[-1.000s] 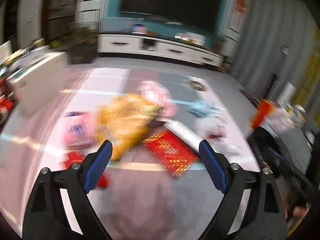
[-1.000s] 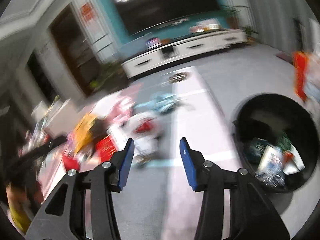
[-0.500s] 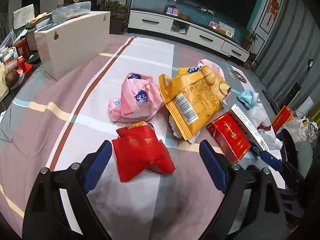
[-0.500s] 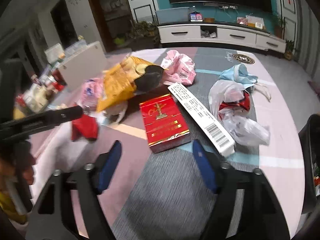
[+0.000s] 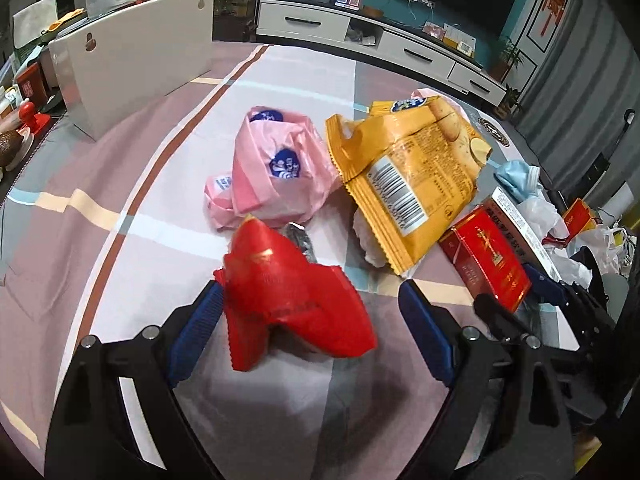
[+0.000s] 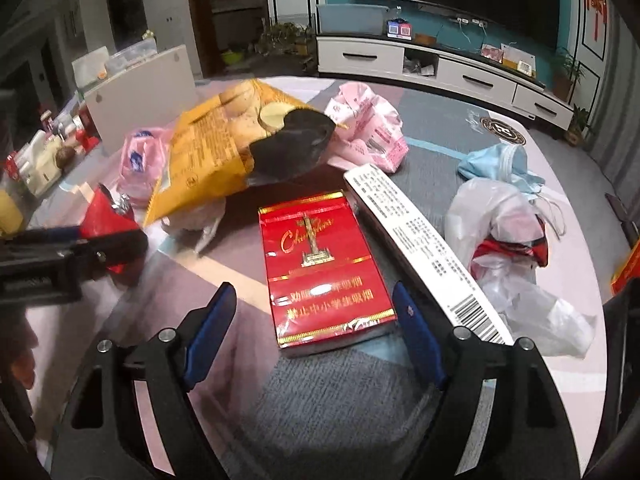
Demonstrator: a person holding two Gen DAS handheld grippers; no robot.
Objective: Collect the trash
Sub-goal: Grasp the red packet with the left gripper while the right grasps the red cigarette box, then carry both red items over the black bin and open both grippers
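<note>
The left gripper (image 5: 310, 330) has its blue fingers (image 5: 196, 328) spread wide, the crumpled red wrapper (image 5: 288, 300) lying between them and touching the left pad but not pinched. Just beyond it sit a pink plastic bag (image 5: 272, 172) and a yellow chip bag (image 5: 408, 172), the chip bag overlapping a white wad of paper (image 5: 366, 240).

The right gripper (image 6: 316, 330) is likewise spread, its fingers (image 6: 212, 328) straddling the near end of the red cigarette pack (image 6: 320, 264), which lies flat on the tablecloth (image 6: 340, 400); neither pad presses it. A long white box (image 6: 420, 248) runs just beside the pack on the right, crowding that finger. Further right lie a clear plastic bag (image 6: 516, 248) and a blue face mask (image 6: 500, 164). Behind the pack lie the chip bag (image 6: 224, 148) and another pink bag (image 6: 368, 128). A white board (image 5: 132, 64) stands at the table's left.
</note>
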